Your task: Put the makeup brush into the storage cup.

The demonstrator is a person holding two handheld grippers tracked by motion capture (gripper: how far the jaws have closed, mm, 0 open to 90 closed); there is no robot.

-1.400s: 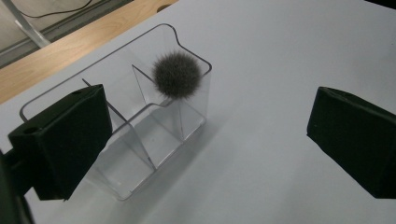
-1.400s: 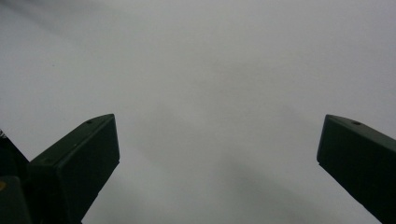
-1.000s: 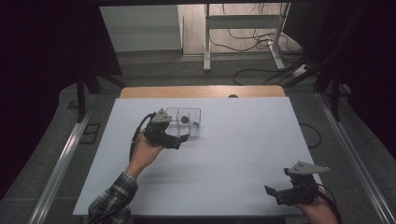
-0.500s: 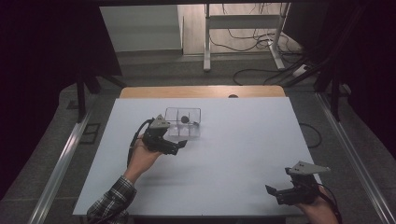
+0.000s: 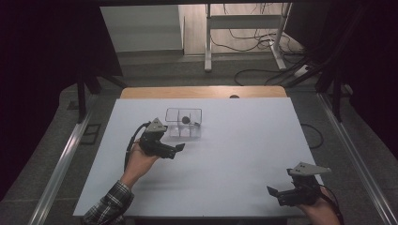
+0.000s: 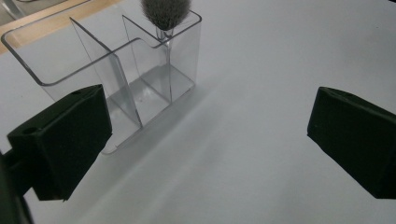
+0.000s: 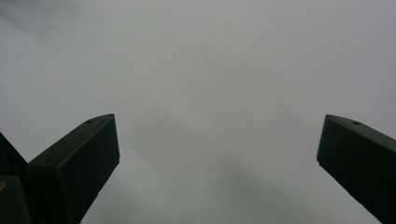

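Observation:
A clear plastic organizer (image 5: 183, 123) with several compartments stands on the white table (image 5: 244, 140), left of centre. A brush with a dark fluffy head (image 5: 186, 120) stands upright in one of its compartments. My left gripper (image 5: 177, 150) is open and empty, just in front of the organizer and not touching it. In the left gripper view, the organizer (image 6: 116, 79) sits ahead to the left, the brush head (image 6: 164, 11) at the top edge, and the left gripper (image 6: 205, 140) holds nothing. My right gripper (image 5: 275, 194) rests open near the table's front right corner; the right gripper (image 7: 217, 163) faces bare white tabletop.
A wooden strip (image 5: 202, 92) runs along the table's far edge. Metal rails (image 5: 61, 159) flank the table on both sides. Beyond it stand a desk frame (image 5: 244, 33) and floor cables (image 5: 263, 70).
My left gripper has drawn back from the organizer toward the near side of the table. The right gripper has stayed put.

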